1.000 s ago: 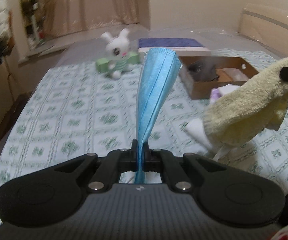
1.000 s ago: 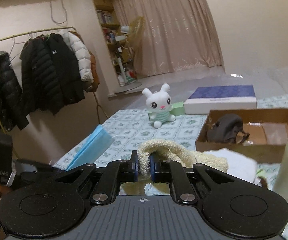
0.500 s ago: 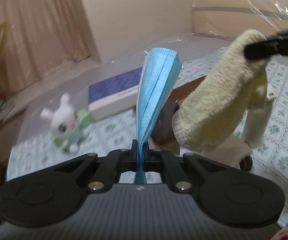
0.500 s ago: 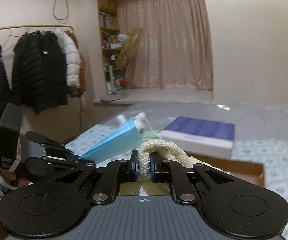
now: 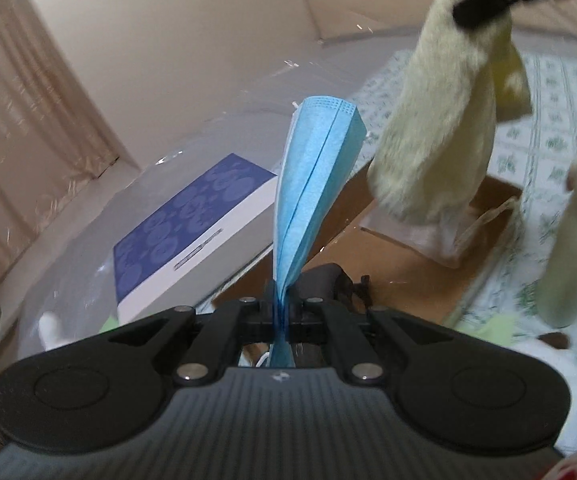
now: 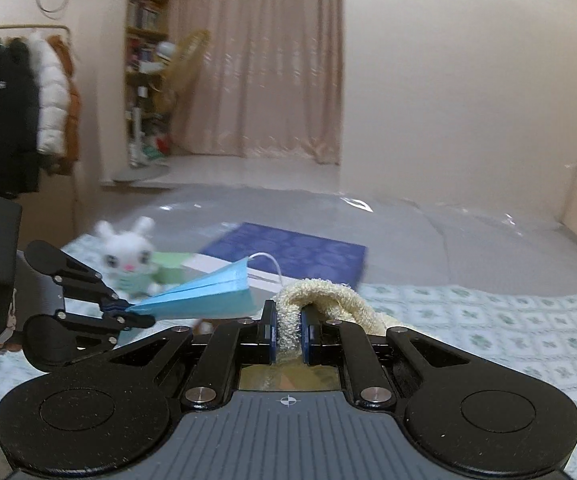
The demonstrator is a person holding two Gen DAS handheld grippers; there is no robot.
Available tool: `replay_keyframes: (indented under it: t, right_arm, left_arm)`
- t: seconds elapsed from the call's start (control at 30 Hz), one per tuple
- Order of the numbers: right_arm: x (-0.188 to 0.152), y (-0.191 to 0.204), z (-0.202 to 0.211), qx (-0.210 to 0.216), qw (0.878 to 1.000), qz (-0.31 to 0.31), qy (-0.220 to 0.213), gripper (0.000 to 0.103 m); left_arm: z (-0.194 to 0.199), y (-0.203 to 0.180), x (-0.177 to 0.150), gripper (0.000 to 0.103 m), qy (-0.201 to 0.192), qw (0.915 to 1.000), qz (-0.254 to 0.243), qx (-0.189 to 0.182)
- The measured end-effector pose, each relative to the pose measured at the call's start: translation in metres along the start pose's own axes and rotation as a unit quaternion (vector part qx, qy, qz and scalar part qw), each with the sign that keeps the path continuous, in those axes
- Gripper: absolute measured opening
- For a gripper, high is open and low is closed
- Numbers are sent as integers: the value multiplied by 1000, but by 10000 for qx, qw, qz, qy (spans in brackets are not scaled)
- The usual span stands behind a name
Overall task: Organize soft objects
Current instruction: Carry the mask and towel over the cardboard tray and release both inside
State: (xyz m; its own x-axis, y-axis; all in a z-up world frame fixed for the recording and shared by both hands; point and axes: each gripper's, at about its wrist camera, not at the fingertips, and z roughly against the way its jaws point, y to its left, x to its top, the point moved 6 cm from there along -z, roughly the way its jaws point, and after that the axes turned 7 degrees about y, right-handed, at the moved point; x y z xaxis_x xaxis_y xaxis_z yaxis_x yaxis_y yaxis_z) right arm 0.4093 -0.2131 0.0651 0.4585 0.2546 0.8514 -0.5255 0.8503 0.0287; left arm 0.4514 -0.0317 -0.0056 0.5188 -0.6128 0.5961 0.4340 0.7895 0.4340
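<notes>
The left gripper (image 5: 282, 308) pinches a thin blue paper face mask (image 5: 314, 184) pointing straight ahead, the right gripper (image 6: 288, 336) squeezes a fluffy pale yellow towel (image 5: 440, 120), and the open brown cardboard box (image 5: 400, 264) lies just below both.

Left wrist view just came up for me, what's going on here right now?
A person is carrying two soft items at once. The left tongs are shut on a folded blue face mask, which sticks up from the pinch. The right tongs are shut on a cream fuzzy towel, which hangs above the open cardboard box on the bed. Neither item has been released. A plush rabbit and a blue-topped flat box sit further back.
</notes>
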Motion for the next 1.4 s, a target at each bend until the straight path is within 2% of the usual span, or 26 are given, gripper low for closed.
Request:
replay_keyframes:
  t: [0.13, 0.27, 0.47, 0.53, 0.63, 0.77, 0.83, 0.9, 0.97, 1.0, 1.03, 1.2, 1.4]
  right_arm:
    - [-5, -36, -13, -236, 9996, -158, 37, 11]
    - [-9, -65, -12, -314, 9985, -428, -155, 11]
    - [2, -83, -13, -228, 9965, -627, -495, 11]
    - [7, -84, -17, -115, 9961, -663, -574, 11]
    - [14, -80, -23, 154, 9957, -606, -687, 11]
    - [19, -67, -40, 727, 9937, -395, -752, 11]
    - [19, -61, -52, 1146, 9907, -352, -644, 11]
    - [15, -56, -69, 1510, 9874, -325, -347, 14]
    - [9, -53, -91, 1501, 9883, -171, 220, 31]
    - [5, -53, -101, 1338, 9898, -66, 495, 45]
    - [1, -54, -108, 1208, 9905, 19, 661, 50]
    - [-12, -67, -114, 890, 9907, 57, 1024, 50]
    - [-29, -72, -104, 832, 9877, 54, 1320, 50]
  left_arm:
    - [-45, -12, 8, 4, 59, 9993, -374, -6]
    - [-75, -31, 10, 5, 59, 9974, -714, -50]
    - [-103, -50, 2, 23, -144, 9935, -1084, -305]
    - [-102, -51, -1, 39, -260, 9925, -1109, -446]
    - [-97, -43, -2, 41, -463, 9923, -1044, -485]
    - [-82, -25, -2, 45, -665, 9933, -579, -741]
    - [-77, -15, -4, 45, -692, 9938, -371, -786]
    - [-72, -7, -6, 45, -709, 9936, -199, -860]
    - [-64, -2, -11, 45, -691, 9938, -41, -875]
    - [-62, 1, -14, 45, -663, 9938, 49, -896]
    - [-61, 4, -16, 45, -624, 9940, 117, -895]
    - [-53, 16, -26, 45, -405, 9947, 432, -842]
    - [-47, 23, -36, 45, -83, 9932, 754, -881]
